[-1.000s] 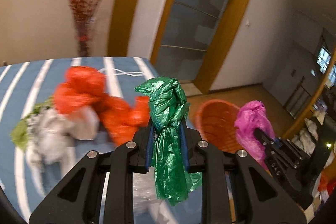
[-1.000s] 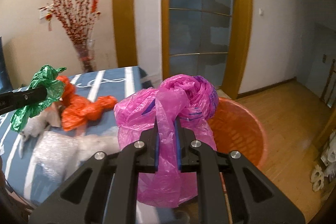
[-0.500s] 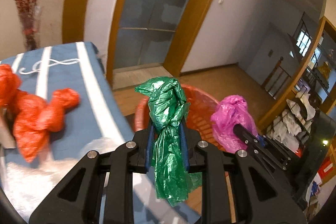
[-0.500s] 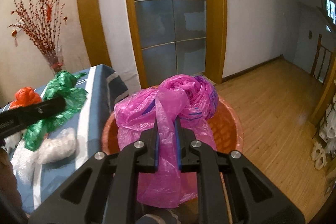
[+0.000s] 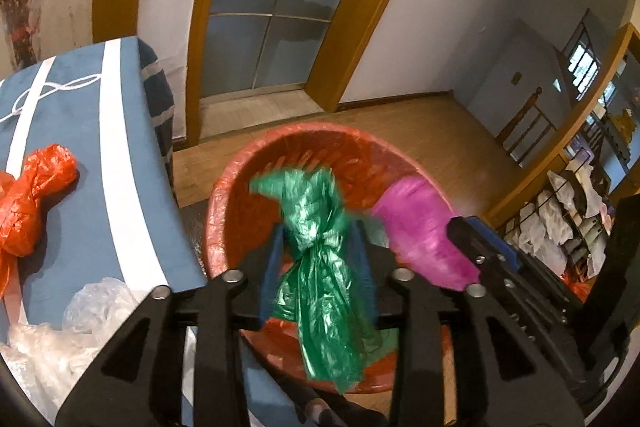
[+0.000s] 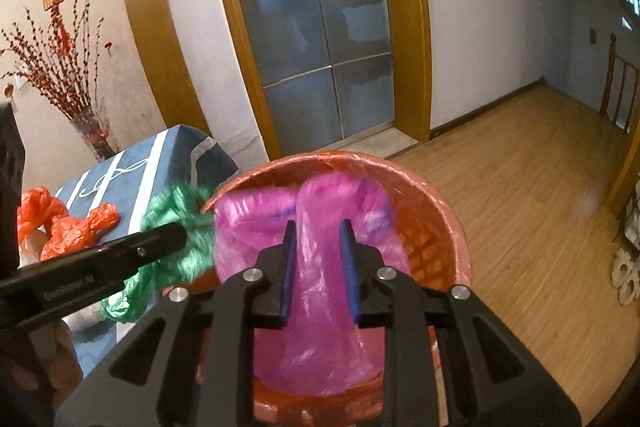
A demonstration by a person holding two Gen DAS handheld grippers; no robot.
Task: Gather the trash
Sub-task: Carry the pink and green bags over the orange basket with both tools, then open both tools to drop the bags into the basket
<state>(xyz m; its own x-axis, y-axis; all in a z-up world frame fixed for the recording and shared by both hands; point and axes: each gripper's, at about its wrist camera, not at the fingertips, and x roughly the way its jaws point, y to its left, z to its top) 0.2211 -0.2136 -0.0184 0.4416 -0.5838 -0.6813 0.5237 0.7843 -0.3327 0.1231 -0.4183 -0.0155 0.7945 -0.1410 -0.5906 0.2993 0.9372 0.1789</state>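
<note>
Both bags hang over the red bin (image 5: 224, 195), ready to drop.
My left gripper (image 5: 316, 247) has just been opening around the green bag (image 5: 316, 227); my right gripper (image 6: 318, 247) likewise around the pink bag (image 6: 316, 267), pads parted from both.

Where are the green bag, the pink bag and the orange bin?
green bag (image 5: 316, 223): left wrist view, on its knotted middle.
pink bag (image 6: 320, 291): right wrist view, on the strip between the blue pads.
orange bin (image 6: 448, 223): right wrist view, on the inner right wall.
</note>
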